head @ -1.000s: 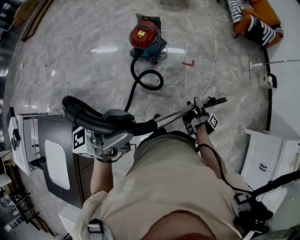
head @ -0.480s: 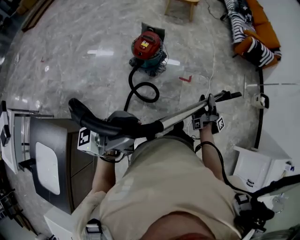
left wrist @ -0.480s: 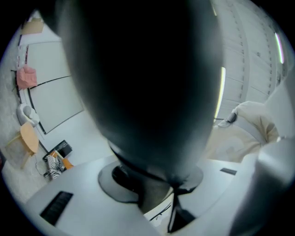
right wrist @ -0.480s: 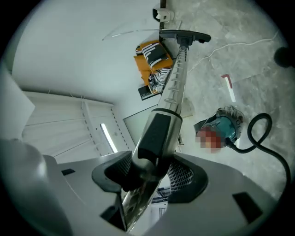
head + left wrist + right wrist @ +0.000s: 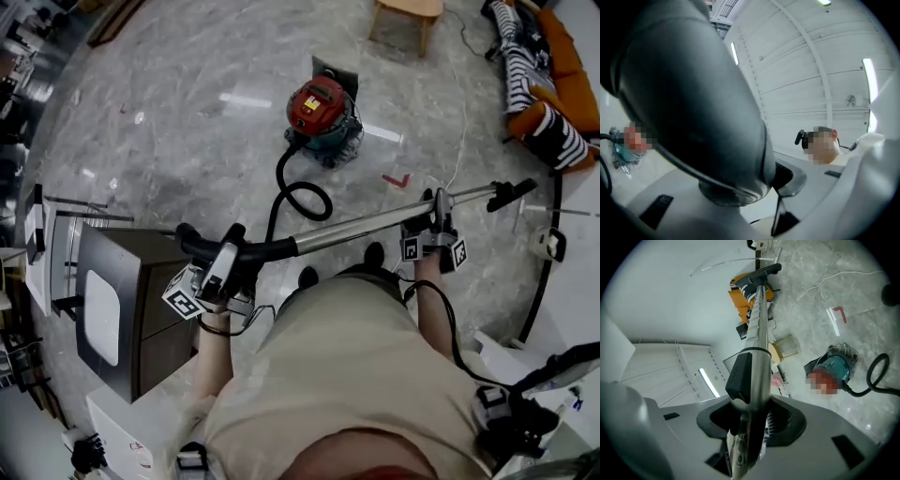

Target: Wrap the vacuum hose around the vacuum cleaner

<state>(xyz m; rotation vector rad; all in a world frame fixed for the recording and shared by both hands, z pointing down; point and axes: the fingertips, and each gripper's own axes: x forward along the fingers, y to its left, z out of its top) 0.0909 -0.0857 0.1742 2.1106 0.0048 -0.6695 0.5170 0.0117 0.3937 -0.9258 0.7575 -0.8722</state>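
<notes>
A pale marble floor (image 5: pixel 178 131) spreads under the person. The red and teal vacuum cleaner (image 5: pixel 322 109) stands on it well ahead of them. The black hose (image 5: pixel 302 199) leaves the cleaner's front, lies in one loose loop on the floor, and rises to the curved black handle (image 5: pixel 267 249).

The left gripper (image 5: pixel 219 272) is clamped on that handle, which fills its own view. Its jaws have just been opening a little, with the handle between them. The right gripper (image 5: pixel 437 219) grips the metal wand (image 5: pixel 366 225) further along. Its jaws have just been closing, and the wand sits between them. The wand is held roughly level above the floor, with its nozzle (image 5: pixel 511 192) out past the right gripper.

The wand is probably stiff, smooth and slippery, so a firm grip near its dark collar should stop it sliding. The hose looks soft and springy and will likely try to uncoil. It is best guided from the rigid handle end and laid around the cleaner's body turn by turn. The cleaner probably rolls easily if the hose is tugged.
</notes>
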